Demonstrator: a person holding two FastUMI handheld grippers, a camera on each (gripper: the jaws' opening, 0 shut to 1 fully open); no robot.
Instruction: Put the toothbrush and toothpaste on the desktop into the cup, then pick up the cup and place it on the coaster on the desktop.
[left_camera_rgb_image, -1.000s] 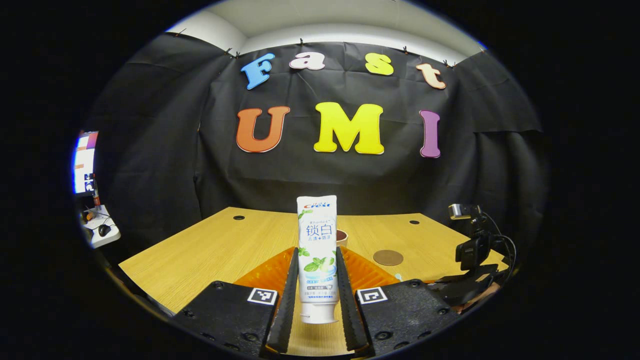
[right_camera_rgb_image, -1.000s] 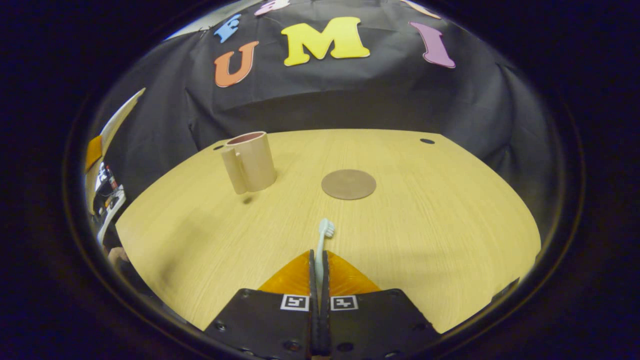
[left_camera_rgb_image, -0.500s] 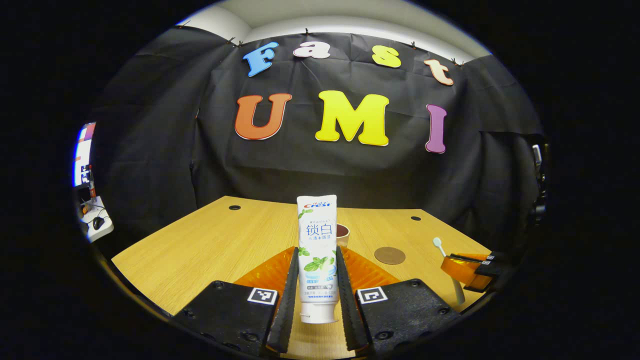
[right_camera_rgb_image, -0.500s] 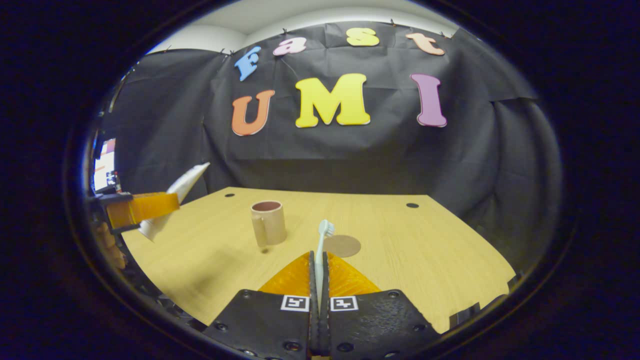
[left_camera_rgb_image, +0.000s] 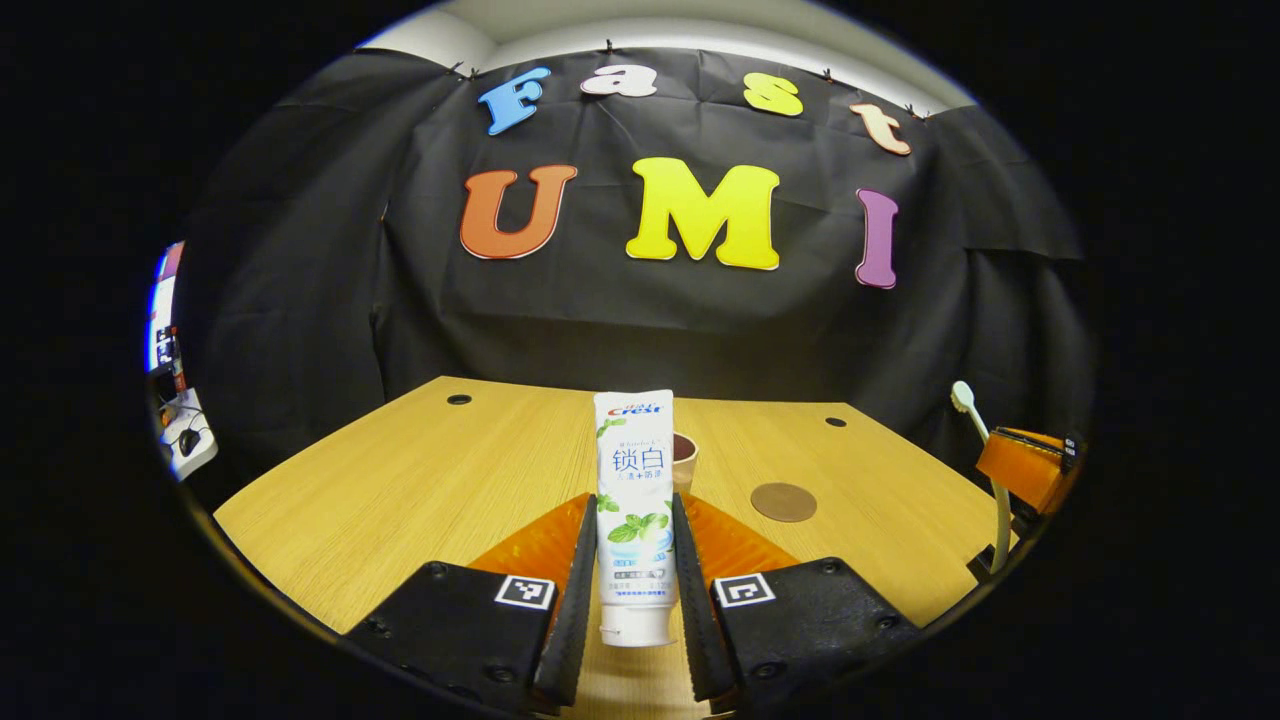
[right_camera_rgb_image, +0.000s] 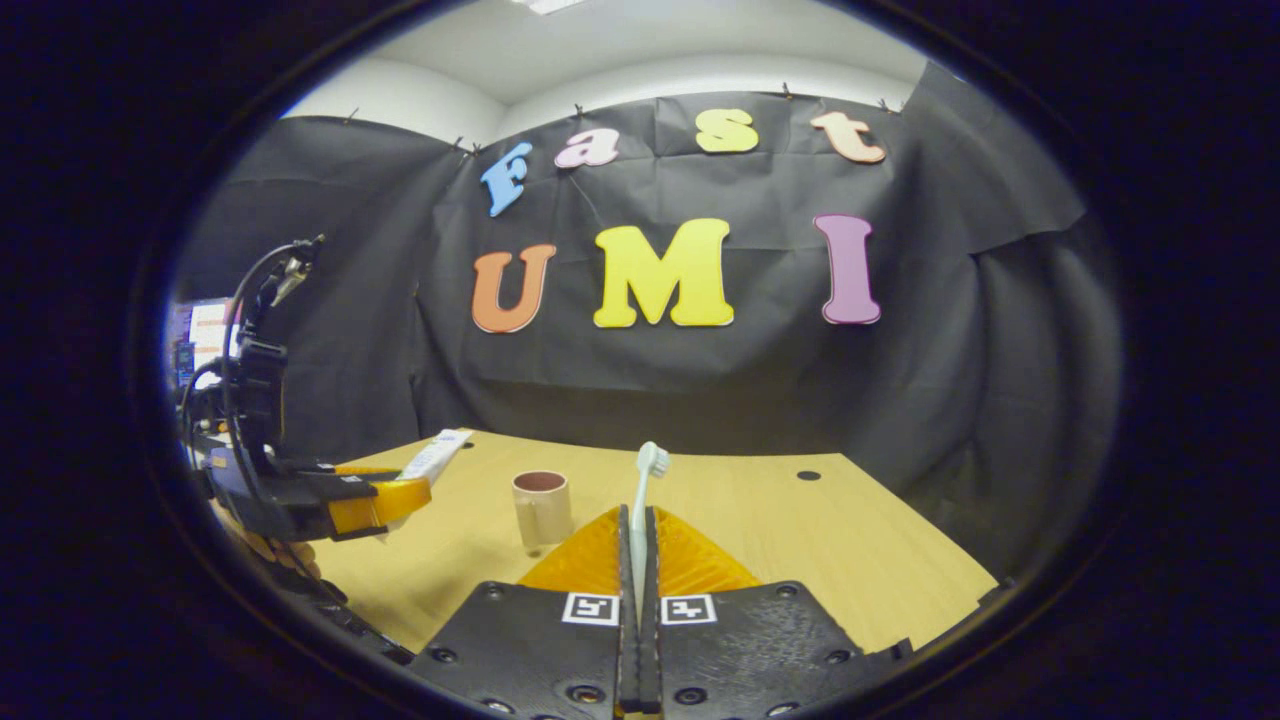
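Left gripper (left_camera_rgb_image: 634, 585): your fingers clamp the toothpaste (left_camera_rgb_image: 634, 500), cap down, above the desktop (left_camera_rgb_image: 420, 490).
Right gripper (right_camera_rgb_image: 637, 610): your fingers are pressed onto the toothbrush (right_camera_rgb_image: 643, 500), bristles up.
Cup (right_camera_rgb_image: 541, 508): upright on the desktop, ahead of both grippers.
Coaster (left_camera_rgb_image: 783, 502): right of the cup, apart from it.

In the left gripper view, the toothpaste (left_camera_rgb_image: 634, 500) stands upright at lower centre between the left gripper (left_camera_rgb_image: 634, 610) fingers, with the cup (left_camera_rgb_image: 684, 460) just behind it on the surface (left_camera_rgb_image: 420, 480) and the coaster (left_camera_rgb_image: 783, 501) to the cup's right. At the right edge, the right gripper (left_camera_rgb_image: 1025, 468) holds the toothbrush (left_camera_rgb_image: 982, 450) above the surface. In the right gripper view, the cup (right_camera_rgb_image: 541, 508) sits left of centre, left of the toothbrush (right_camera_rgb_image: 645, 500).
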